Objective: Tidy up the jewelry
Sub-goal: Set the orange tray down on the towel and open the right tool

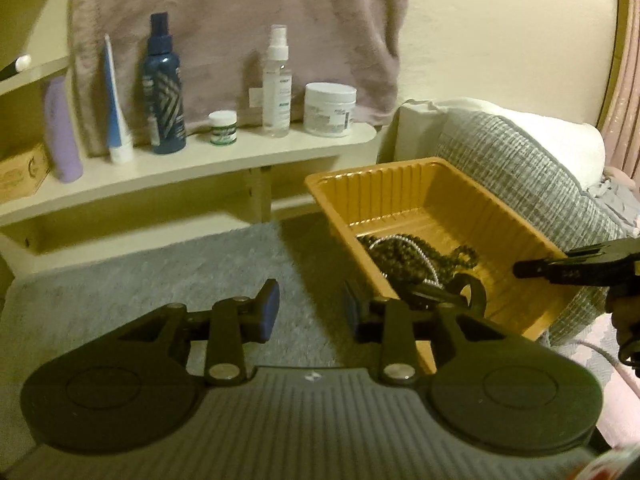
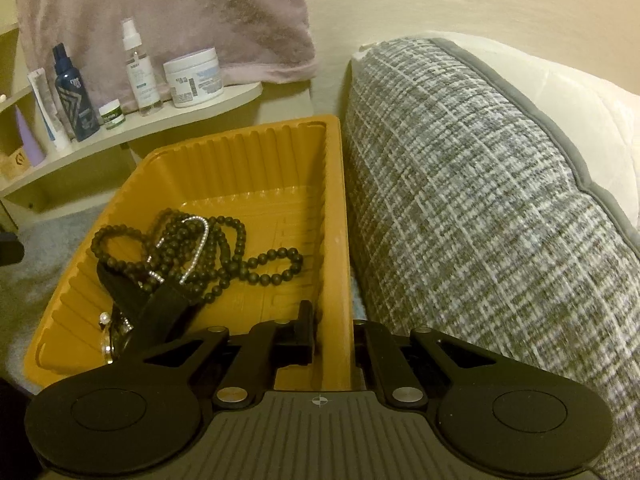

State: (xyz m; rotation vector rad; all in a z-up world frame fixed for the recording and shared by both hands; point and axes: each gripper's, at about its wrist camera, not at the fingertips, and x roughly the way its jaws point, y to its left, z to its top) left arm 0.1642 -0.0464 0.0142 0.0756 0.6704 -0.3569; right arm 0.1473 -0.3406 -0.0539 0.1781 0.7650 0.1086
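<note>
Beads lie heaped in tray, lower left of frame. My right tongs clamp its wall; tugging could tip it. Left tongs apart, empty.

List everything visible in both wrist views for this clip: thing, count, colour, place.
tray: one, orange, on the grey rug beside the cushion
bead necklace: one, dark, in the tray
sparkly chain: one, silver, over the beads
black strap: one, in the tray's near end
cushion: one, grey woven, right of the tray
rug: one, grey, under the tray
shelf: one, cream, behind the rug
bottles: four, dark blue, clear spray, lilac, blue-white tube, on the shelf
jars: two, white, large and small, on the shelf
towel: one, pinkish, hanging behind the shelf
left gripper: fingers apart, nothing between, over the rug
right gripper: fingers clamped on the tray's right wall
</note>
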